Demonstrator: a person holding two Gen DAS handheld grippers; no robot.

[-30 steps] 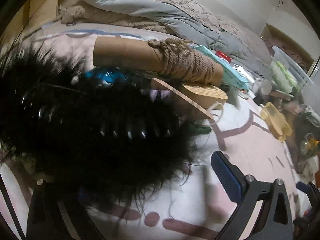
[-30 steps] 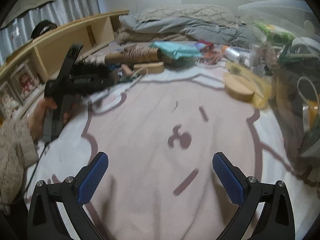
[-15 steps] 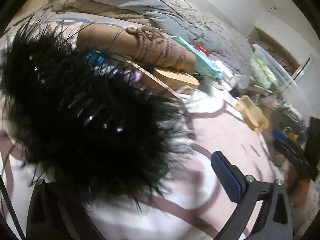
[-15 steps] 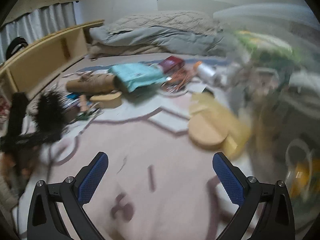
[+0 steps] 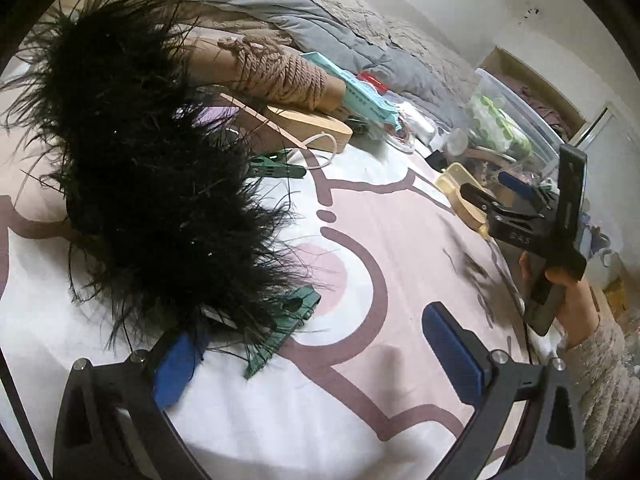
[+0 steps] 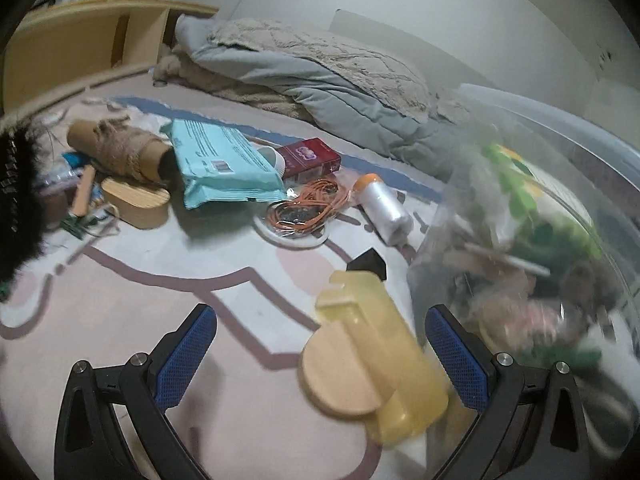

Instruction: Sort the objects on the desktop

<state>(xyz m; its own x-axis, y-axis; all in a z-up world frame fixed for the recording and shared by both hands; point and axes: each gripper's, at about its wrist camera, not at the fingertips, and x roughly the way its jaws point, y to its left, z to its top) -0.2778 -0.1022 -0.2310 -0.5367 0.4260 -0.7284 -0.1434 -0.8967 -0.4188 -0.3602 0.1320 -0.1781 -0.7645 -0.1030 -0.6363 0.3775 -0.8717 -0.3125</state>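
1. The left gripper [image 5: 316,350] stands wide apart; a black feather hair clip [image 5: 152,168] lies against its left finger, with nothing pinched between the two pads.
2. The right gripper [image 6: 320,346] is spread open and holds nothing, poised over a yellow plastic lid [image 6: 396,360] with a round wooden disc [image 6: 340,376] lying on it.
3. Just right of it stands a clear storage bin [image 6: 560,152] holding green, pink and brown oddments, blurred.
4. From the left wrist view, a hand [image 5: 568,300] in a knitted sleeve grips the right gripper's handle.
5. Farther off on the pink-and-white cartoon blanket [image 6: 240,280] lie a rope-wound cardboard tube [image 6: 120,150], a teal wipes pack [image 6: 220,164], a red box [image 6: 310,158], an orange cord coil [image 6: 308,208] and a white roll [image 6: 384,204].
6. A grey quilt [image 6: 320,80] is heaped against the wall.
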